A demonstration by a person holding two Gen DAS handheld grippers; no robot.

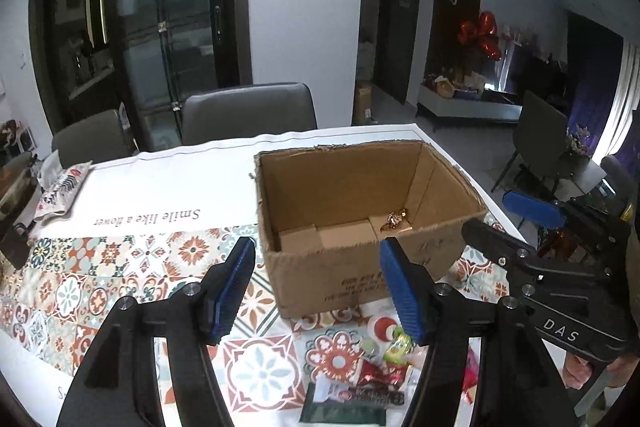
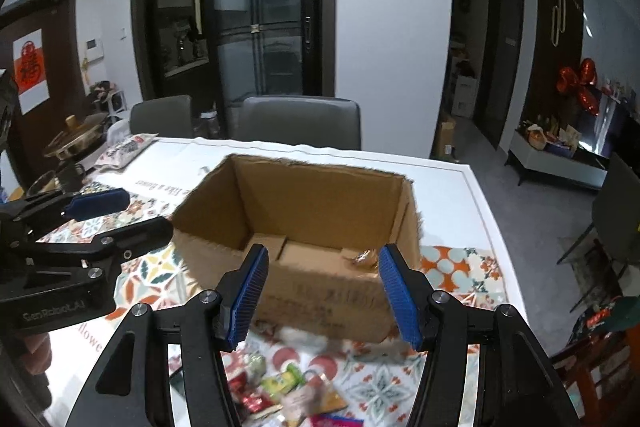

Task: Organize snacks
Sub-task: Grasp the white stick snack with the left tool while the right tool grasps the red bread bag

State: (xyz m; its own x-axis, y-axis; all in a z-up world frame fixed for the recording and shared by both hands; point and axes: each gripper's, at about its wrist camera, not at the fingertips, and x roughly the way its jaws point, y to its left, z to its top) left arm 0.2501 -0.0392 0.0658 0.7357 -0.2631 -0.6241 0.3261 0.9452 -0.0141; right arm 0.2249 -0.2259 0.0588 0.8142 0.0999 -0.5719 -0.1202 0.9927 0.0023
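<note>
An open cardboard box (image 1: 348, 267) stands on the patterned tablecloth; it also shows in the right wrist view (image 2: 320, 291). One gold-wrapped snack (image 1: 396, 220) lies in its near right corner, also seen in the right wrist view (image 2: 363, 258). A pile of small snack packets (image 1: 372, 371) lies in front of the box, also in the right wrist view (image 2: 288, 391). My left gripper (image 1: 318, 287) is open and empty above the box's near wall. My right gripper (image 2: 320, 291) is open and empty just before the box. Each gripper shows in the other's view (image 1: 532, 227) (image 2: 100, 215).
A white patterned bag (image 1: 60, 191) lies at the table's far left, next to a dark mug (image 2: 74, 173) and a metal pot (image 2: 76, 139). Two grey chairs (image 1: 248, 115) stand behind the table. The table edge (image 2: 480, 195) runs along the right.
</note>
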